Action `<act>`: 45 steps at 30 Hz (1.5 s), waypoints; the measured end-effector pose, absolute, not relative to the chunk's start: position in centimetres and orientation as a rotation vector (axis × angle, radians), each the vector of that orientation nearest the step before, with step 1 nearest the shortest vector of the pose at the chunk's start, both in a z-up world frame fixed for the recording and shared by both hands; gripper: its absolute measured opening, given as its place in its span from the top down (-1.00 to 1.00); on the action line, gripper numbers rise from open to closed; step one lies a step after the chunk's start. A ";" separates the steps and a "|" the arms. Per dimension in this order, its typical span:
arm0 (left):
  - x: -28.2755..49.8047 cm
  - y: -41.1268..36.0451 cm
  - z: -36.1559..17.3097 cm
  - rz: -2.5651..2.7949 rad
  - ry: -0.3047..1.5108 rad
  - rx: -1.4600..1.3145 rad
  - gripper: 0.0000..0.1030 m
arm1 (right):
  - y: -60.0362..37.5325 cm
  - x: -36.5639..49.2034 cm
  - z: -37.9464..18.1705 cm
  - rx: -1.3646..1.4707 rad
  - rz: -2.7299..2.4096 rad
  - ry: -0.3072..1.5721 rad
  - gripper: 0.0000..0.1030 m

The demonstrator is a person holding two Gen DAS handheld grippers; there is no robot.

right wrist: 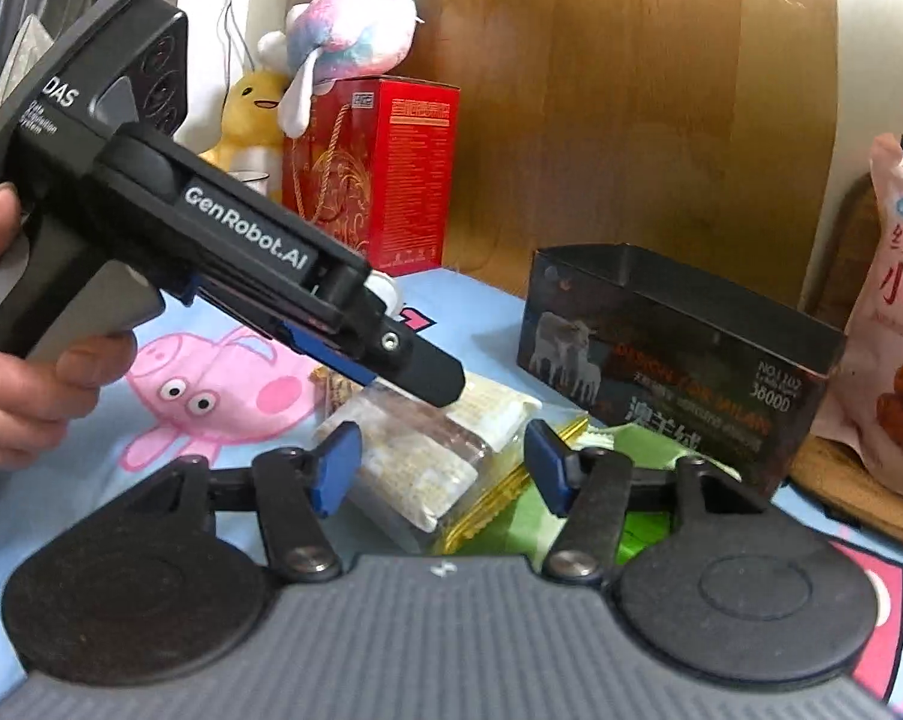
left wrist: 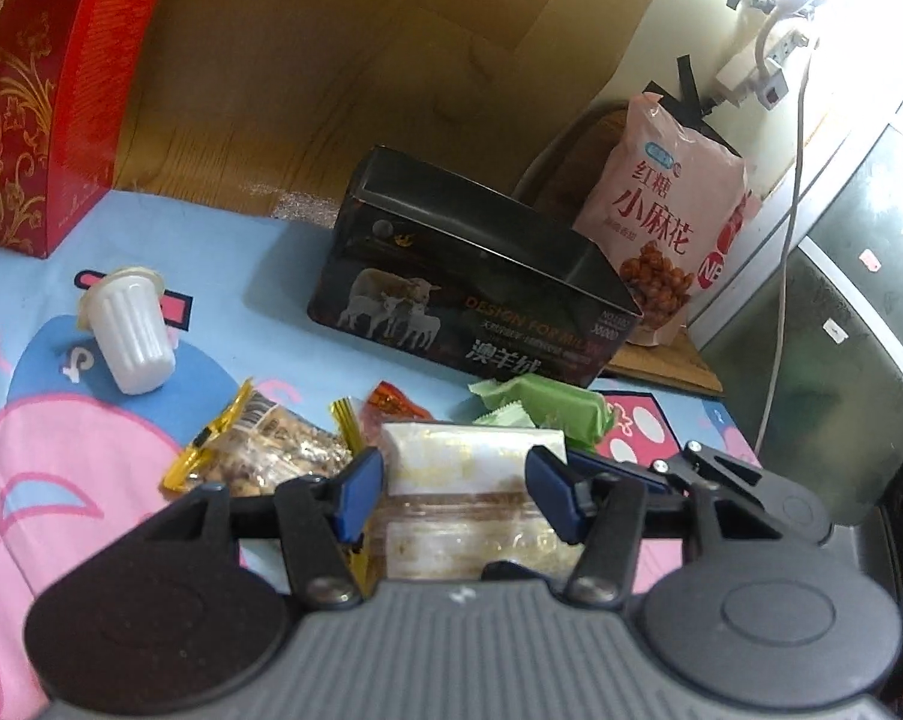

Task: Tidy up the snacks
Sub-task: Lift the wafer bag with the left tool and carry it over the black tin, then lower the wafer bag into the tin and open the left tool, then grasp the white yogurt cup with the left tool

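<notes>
The cartoon-printed cloth (left wrist: pixel 43 450) covers the surface in blue and pink; on it, at about one o'clock from the snack pile in the left wrist view, stands the open black box (left wrist: pixel 469 294) with sheep on its side; at ten o'clock, against the wooden panel, stands the red gift box (left wrist: pixel 37 108); the pink snack bag (left wrist: pixel 661 204) leans upright just beside the black box, at two o'clock. In the right wrist view the left gripper (right wrist: pixel 433 387) reaches in from nine o'clock, held in a hand (right wrist: pixel 25 384), its tips down at the clear cake packet (right wrist: pixel 415 468); its blue fingers (left wrist: pixel 355 492) flank that packet (left wrist: pixel 469 486) on both sides with a little gap showing, so the jaws stand spread, not clamped. The right gripper (right wrist: pixel 439 468) hovers released over the pile, its jaws wide. The white ribbed cup (left wrist: pixel 130 330) lies tipped at ten o'clock, apart from the pile; the green packet (left wrist: pixel 553 408), the gold-edged nut bag (left wrist: pixel 259 444) and a small red wrapper (left wrist: pixel 391 405) lie touching one another around the cake packet.
</notes>
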State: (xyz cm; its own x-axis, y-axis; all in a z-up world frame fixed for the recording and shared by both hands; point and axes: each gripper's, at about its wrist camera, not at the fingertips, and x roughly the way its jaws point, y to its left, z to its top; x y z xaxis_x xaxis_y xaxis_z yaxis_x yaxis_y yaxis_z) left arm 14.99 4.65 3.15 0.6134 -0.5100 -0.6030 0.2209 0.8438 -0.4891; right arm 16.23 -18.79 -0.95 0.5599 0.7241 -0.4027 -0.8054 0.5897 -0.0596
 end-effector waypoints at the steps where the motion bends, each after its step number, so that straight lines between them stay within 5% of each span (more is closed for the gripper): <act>1: 15.1 4.8 3.1 -0.431 0.812 -0.394 -0.03 | -19.2 16.0 -1.0 -0.245 0.908 0.350 -0.24; 6: 14.8 4.9 2.4 -0.436 0.825 -0.380 -0.03 | -19.7 15.7 -2.1 -0.274 0.917 0.365 -0.33; 10: 15.1 3.9 4.3 -0.415 0.794 -0.338 -0.04 | -19.5 15.7 -1.4 -0.252 0.946 0.332 0.01; 19: 25.1 -0.6 11.5 -0.429 0.601 -0.218 -0.20 | -19.7 23.0 3.4 -0.248 0.766 0.088 0.02; 24: 28.4 -0.9 8.5 -0.331 0.635 -0.205 -0.29 | -19.1 24.5 0.2 -0.339 0.597 0.041 -0.44; 27: 28.3 0.2 7.2 -0.192 0.614 -0.154 -0.27 | -22.5 24.9 0.0 -0.133 0.526 0.094 -0.62; 32: 29.4 -0.2 4.2 -0.138 0.788 -0.131 0.07 | -24.9 27.2 -0.1 0.053 0.584 0.293 -0.66; 36: 27.3 0.7 4.7 -0.094 0.814 -0.153 0.05 | -24.0 28.7 0.7 0.070 0.624 0.373 -0.58; 40: 24.0 2.9 5.1 -0.082 0.794 -0.208 -0.09 | -23.2 30.8 1.7 0.157 0.690 0.469 -0.59; 43: 21.3 4.5 5.9 -0.081 0.742 -0.184 -0.47 | -22.4 30.9 2.1 0.157 0.748 0.528 -0.61; 45: 19.5 6.7 7.1 -0.090 0.697 -0.181 -0.48 | -22.1 29.0 2.8 0.120 0.739 0.546 -0.56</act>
